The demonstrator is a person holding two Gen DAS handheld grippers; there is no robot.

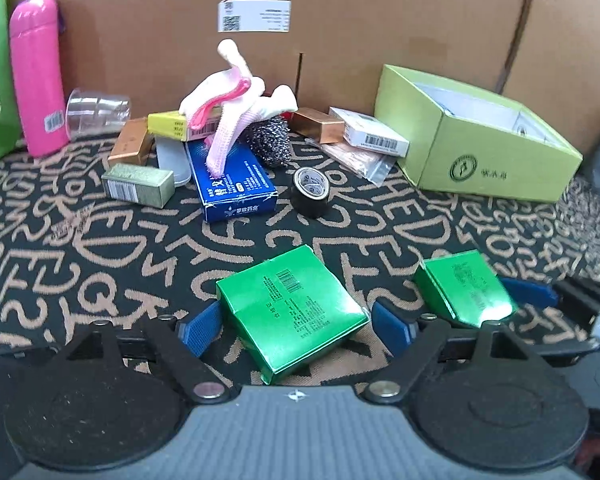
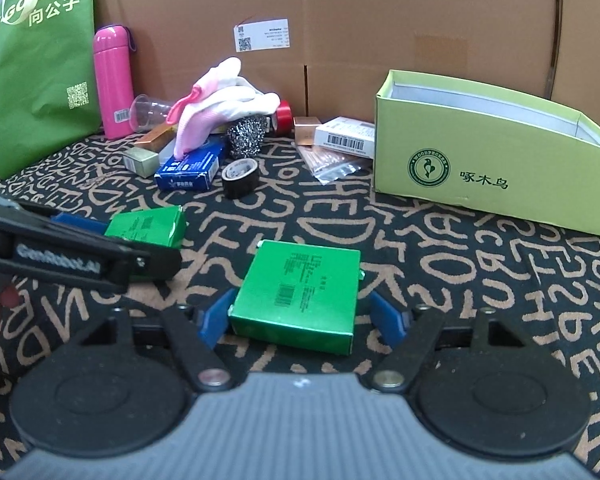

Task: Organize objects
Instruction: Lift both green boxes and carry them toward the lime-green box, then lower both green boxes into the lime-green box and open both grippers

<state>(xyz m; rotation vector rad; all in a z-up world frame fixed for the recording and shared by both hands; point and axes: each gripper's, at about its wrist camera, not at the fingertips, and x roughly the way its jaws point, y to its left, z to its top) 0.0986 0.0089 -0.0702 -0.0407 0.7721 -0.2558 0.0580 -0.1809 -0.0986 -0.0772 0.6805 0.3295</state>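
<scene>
Two green boxes lie on the patterned carpet. In the left wrist view one green box lies between the blue pads of my open left gripper, touching the left pad only. The second green box sits to its right, between the right gripper's blue pads. In the right wrist view that box lies between the pads of my open right gripper, with small gaps on both sides. The left gripper's box shows at the left. An open light-green box stands at the right.
A heap at the back holds a blue box, gloves, a steel scourer, a black tape roll, small boxes and a clear cup. A pink bottle and green bag stand left. Cardboard walls close the back.
</scene>
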